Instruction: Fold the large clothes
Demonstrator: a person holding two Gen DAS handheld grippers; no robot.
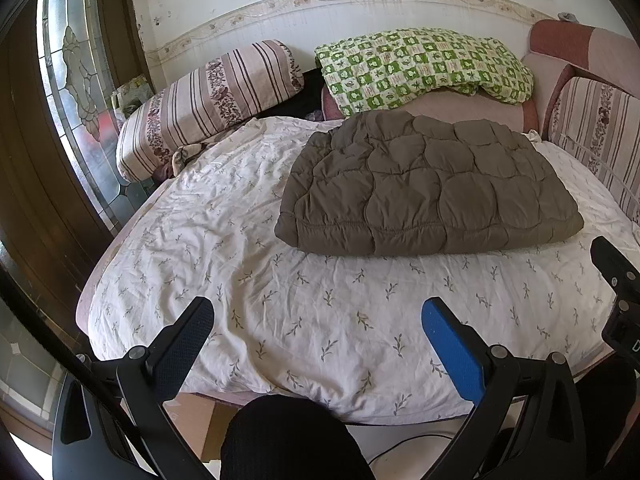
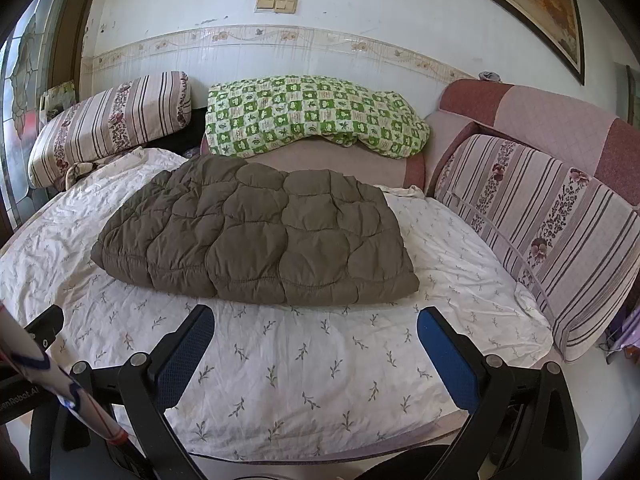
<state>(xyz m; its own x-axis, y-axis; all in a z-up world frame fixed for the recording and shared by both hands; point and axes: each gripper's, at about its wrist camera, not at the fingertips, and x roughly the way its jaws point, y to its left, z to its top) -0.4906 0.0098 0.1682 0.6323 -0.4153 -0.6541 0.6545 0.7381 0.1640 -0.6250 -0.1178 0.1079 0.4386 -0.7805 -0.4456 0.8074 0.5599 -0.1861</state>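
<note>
**puffy brown coat lay folded on the bed, both tongs wide and empty**

i looked through both cameras. the brown puffy coat (image 1: 430,188) lay in a folded, thick bundle on the white sheet (image 1: 280,312) with little leaf prints. it sat toward the far part of the bed, with its fat rounded edge facing me. the sheet under it was wrinkled, most of all on the left side.

my left gripper (image 1: 318,322) hung over the near edge of the bed. its two fingers stood wide apart and held nothing. one finger had a blue pad. the coat was well apart from it, farther up the bed. a dark knee or leg (image 1: 288,440) showed low between the fingers.

my right gripper (image 2: 316,330) also stood wide, with nothing in it. it was near the front edge of the coat but did not touch it. in the left camera i could see a bit of the right tool at the far right side.

behind the coat lay a green and white checked blanket (image 2: 312,120) on a pink cushion. a striped pillow (image 2: 108,124) with flowers lay at the back left. another striped cushion (image 2: 552,232) leaned on the right side. the wall (image 2: 360,4) behind was white with a flowery strip.
</note>
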